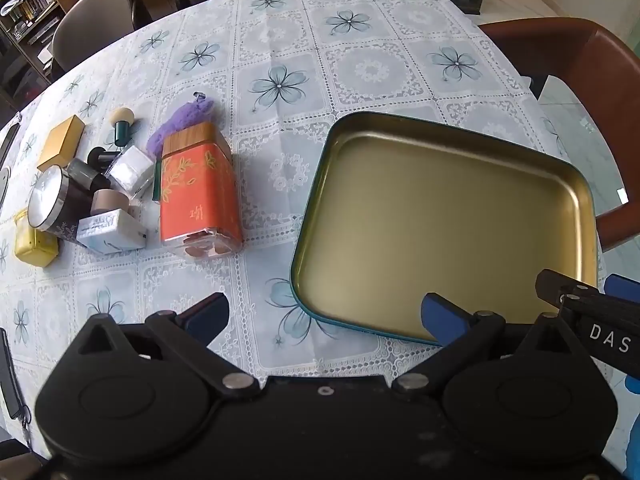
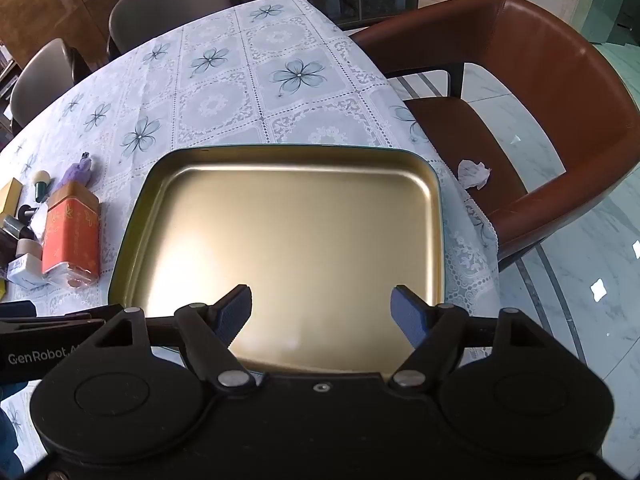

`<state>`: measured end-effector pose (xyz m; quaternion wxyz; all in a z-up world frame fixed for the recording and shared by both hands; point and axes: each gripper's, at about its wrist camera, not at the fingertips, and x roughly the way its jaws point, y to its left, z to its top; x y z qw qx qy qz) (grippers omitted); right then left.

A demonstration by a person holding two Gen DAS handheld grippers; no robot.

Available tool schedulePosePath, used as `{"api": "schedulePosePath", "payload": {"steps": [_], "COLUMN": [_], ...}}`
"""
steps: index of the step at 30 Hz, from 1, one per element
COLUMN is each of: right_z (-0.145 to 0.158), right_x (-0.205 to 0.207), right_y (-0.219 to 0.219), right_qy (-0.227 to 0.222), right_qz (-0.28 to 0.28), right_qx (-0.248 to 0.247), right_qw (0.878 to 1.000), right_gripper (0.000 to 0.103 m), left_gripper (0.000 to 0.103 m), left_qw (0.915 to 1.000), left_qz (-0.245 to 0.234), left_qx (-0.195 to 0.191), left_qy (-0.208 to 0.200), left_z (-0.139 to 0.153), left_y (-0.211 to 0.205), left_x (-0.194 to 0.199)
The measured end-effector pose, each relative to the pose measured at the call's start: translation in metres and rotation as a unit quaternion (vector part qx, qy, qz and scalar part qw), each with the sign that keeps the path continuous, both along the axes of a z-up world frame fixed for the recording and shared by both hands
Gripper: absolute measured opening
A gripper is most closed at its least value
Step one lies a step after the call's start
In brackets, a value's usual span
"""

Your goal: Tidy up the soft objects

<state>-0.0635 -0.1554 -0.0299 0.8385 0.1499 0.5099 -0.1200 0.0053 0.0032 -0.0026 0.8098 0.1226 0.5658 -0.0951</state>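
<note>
Purple fuzzy plush [image 1: 182, 128] (half hidden)

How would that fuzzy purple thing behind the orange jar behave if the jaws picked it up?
The purple fuzzy thing looks like plush or yarn, so it would probably squash and droop rather than hold its shape. It seems light for its size. It is partly tucked behind the orange jar, so pulling it might nudge that jar.

Table [image 1: 360, 60] w/ floral lace cloth. Brown leather chair [image 2: 540, 80] at right edge; crumpled white tissue [image 2: 473, 173] on seat. Two grey chairs [image 2: 168, 4] at far side. Bookshelf [image 1: 24, 20] far left. Marble floor [image 2: 580, 280] at right.
</note>
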Motion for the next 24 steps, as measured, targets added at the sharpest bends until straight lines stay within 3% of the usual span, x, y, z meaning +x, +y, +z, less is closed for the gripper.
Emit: {"api": "schedulePosePath", "payload": {"steps": [24], "right_z": [0.0003], "right_x": [-0.0002], "right_y": [0.0025], "right_qy": [0.000], "right_qz": [0.009], "right_qx": [0.002], "right_qw": [1.000], "right_gripper": [0.072], "left_gripper": [0.103], "left_qw": [0.9999], "left_qz": [0.014], "left_qx": [-0.004], "left_qy": [0.006], "left_z": [-0.0009], "left_y": [0.0038], "left_x": [-0.0040]}}
